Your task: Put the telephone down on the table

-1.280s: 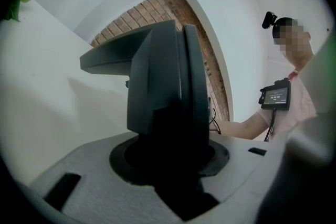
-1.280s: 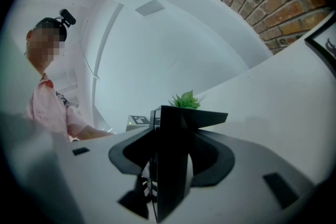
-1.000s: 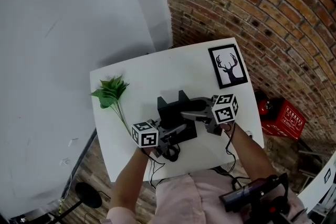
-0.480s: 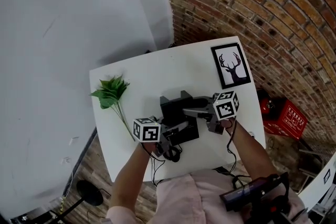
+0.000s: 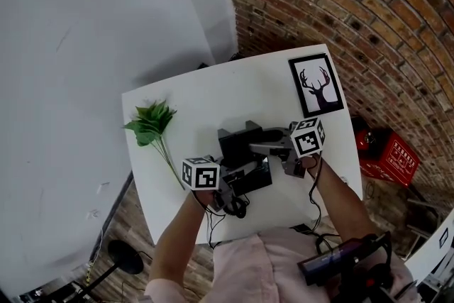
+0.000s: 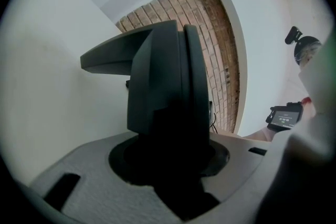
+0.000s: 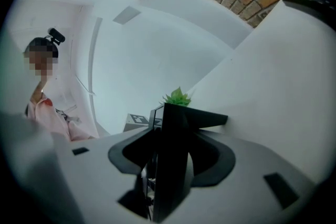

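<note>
Now phone [image 5: 234, 143] btw. L-gripper [image 5: 243, 178], R-gripper [image 5: 261, 148]

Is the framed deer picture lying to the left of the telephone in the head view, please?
No, the framed deer picture lies near the table's right edge, to the right of the telephone.

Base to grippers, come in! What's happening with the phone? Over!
Jaws of left gripper and right gripper both clamped on the telephone. At table centre, touchdown unclear. Nearby plant and deer picture well clear.
</note>
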Motion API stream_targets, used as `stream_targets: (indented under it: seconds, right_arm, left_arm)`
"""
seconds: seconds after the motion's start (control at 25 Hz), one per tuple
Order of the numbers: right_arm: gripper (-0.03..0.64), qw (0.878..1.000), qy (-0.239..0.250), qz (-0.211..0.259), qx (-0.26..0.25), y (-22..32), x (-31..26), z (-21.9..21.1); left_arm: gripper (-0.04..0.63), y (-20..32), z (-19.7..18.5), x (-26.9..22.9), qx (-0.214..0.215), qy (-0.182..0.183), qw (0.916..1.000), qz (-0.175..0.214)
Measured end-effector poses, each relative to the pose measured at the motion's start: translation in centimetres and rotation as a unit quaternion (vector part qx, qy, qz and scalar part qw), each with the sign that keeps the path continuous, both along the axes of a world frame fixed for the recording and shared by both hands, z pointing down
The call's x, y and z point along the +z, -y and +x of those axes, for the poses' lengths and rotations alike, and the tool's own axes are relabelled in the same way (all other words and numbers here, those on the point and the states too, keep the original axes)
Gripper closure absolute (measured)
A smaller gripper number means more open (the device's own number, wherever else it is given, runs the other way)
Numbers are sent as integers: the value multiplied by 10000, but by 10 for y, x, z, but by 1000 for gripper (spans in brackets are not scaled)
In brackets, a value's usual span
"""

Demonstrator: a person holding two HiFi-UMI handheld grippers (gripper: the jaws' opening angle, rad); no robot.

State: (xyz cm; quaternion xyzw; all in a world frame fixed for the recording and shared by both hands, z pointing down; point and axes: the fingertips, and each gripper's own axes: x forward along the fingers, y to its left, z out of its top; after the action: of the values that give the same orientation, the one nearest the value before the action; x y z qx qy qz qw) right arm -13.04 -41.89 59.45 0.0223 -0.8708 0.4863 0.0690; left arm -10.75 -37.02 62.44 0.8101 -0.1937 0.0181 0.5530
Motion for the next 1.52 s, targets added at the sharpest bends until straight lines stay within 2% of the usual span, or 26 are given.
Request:
stream_targets:
  seconds: [0.16, 0.32, 0.44, 0.6, 0.76, 0.84, 1.08, 1.4, 1.52]
  right_arm:
    - [416, 9999, 82, -91, -17, 0, -1, 1]
    - [426, 9998, 181, -110, -10, 0, -2, 3]
    - [430, 9998, 187, -63, -79, -1, -3, 1]
    - [434, 9997, 172, -39, -157, -2, -3, -3]
    - [440, 9996, 167, -68, -230, -3, -3, -5]
    - [442, 9995, 190, -93, -253, -4, -3, -5]
    - [442, 9993, 124, -218, -277, -1, 0, -7]
    - [433, 9995, -2, -155, -273, -2, 1, -7]
    - [389, 9991, -302, 12, -281, -3, 3, -7]
  left_arm:
    - [397, 2, -2, 0, -154, 74, 9998, -35]
    - [268, 4, 0, -3, -157, 302, 9994, 110]
    - [219, 1, 3, 1, -76, 583, 9982, 148]
    - [153, 1, 1, 5, -184, 869, 9960, 96]
    - [139, 0, -13, 10, -292, 1507, 9879, 212]
    - [121, -1, -19, 12, -329, 1707, 9845, 248]
    - [117, -7, -30, 12, -558, 1692, 9838, 184]
    - [117, -10, -47, -1, -867, 1726, 9806, 345]
    - [117, -12, -55, -7, -1005, 1729, 9790, 394]
